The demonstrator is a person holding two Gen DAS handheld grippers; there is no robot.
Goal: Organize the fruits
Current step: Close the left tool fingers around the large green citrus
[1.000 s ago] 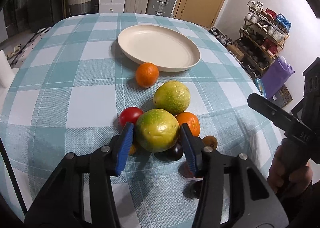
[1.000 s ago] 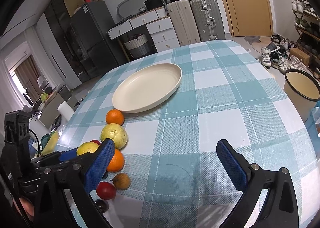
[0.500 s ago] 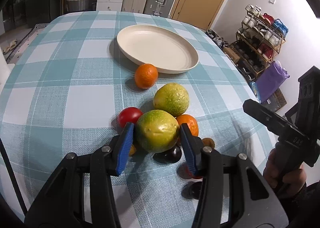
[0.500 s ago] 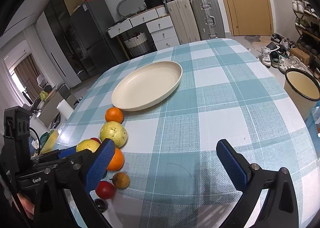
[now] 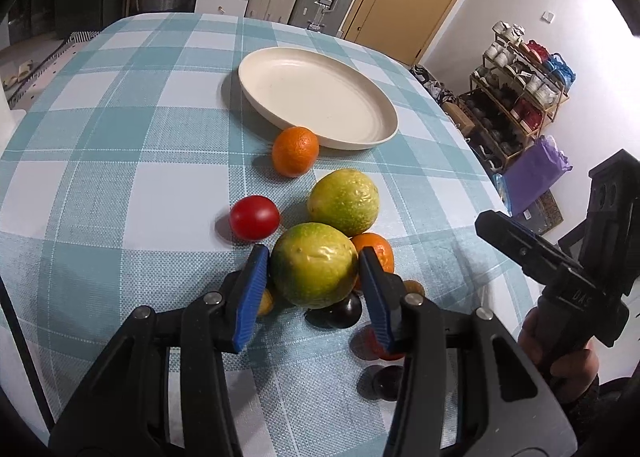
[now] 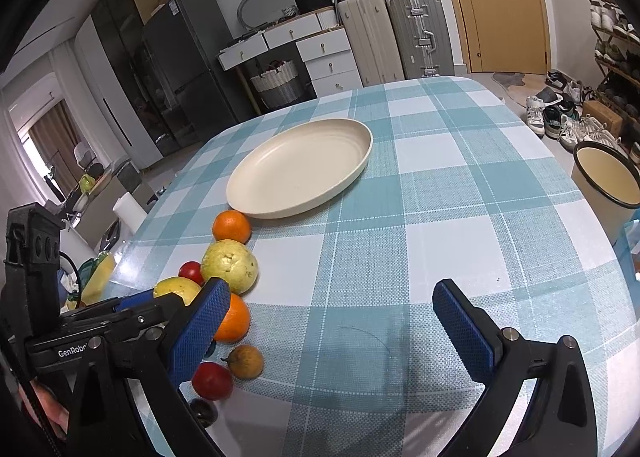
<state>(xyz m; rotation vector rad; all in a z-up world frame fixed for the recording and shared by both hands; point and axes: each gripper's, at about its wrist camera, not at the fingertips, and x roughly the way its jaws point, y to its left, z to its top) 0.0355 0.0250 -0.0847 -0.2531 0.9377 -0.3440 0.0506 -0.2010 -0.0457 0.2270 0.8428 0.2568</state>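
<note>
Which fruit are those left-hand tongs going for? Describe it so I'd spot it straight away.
Start at the cream plate on the checked tablecloth, then come toward the camera through the cluster of fruit. The nearest big one, the yellow-green round fruit, sits between the blue pads of the left tongs. It is greener than its paler twin behind, and far larger than the red tomato and oranges beside it.

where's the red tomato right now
In the left wrist view, the red tomato sits on the tablecloth, left of the two green fruits, below the orange.
</note>
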